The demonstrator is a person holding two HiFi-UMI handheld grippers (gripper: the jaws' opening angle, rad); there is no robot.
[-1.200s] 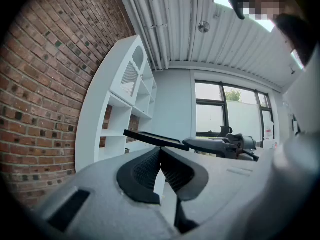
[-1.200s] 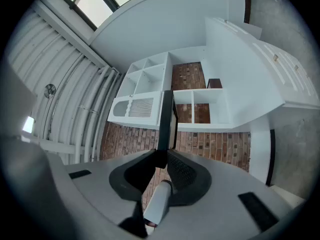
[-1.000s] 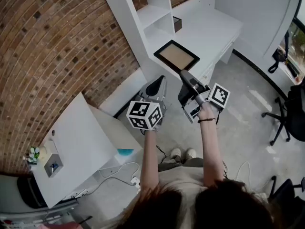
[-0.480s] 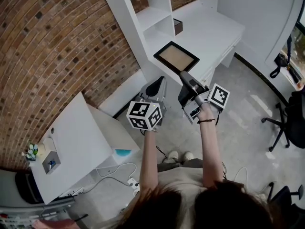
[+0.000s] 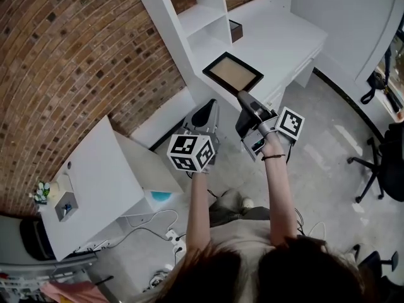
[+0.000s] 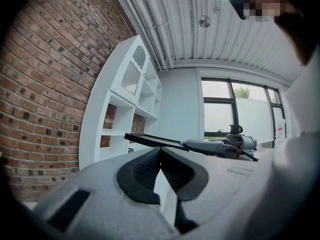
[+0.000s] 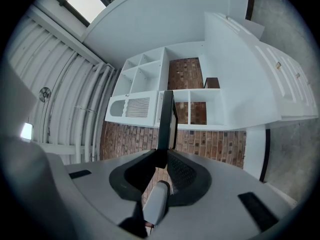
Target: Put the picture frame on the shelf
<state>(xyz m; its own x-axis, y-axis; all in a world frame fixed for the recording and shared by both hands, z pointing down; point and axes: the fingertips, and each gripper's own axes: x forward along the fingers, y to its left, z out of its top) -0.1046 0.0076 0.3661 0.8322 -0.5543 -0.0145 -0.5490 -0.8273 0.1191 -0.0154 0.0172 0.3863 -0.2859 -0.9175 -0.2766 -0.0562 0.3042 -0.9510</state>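
The black picture frame with a tan panel hangs flat in the air in front of the white shelf unit, held by its near edge in my right gripper. The right gripper view shows the frame edge-on, clamped between the jaws, with the shelf's open compartments beyond it. My left gripper is lower and to the left, shut with nothing in it. From the left gripper view the frame and the right gripper appear ahead, with the shelf at left.
A white desk joins the shelf on the right, with a small dark box at its back. A white cabinet stands at the left by the brick wall. An office chair is at the right. Cables lie on the floor.
The frame and both grippers stay almost where they were in view. The person has stepped, so the floor, cabinet and chair have shifted slightly.
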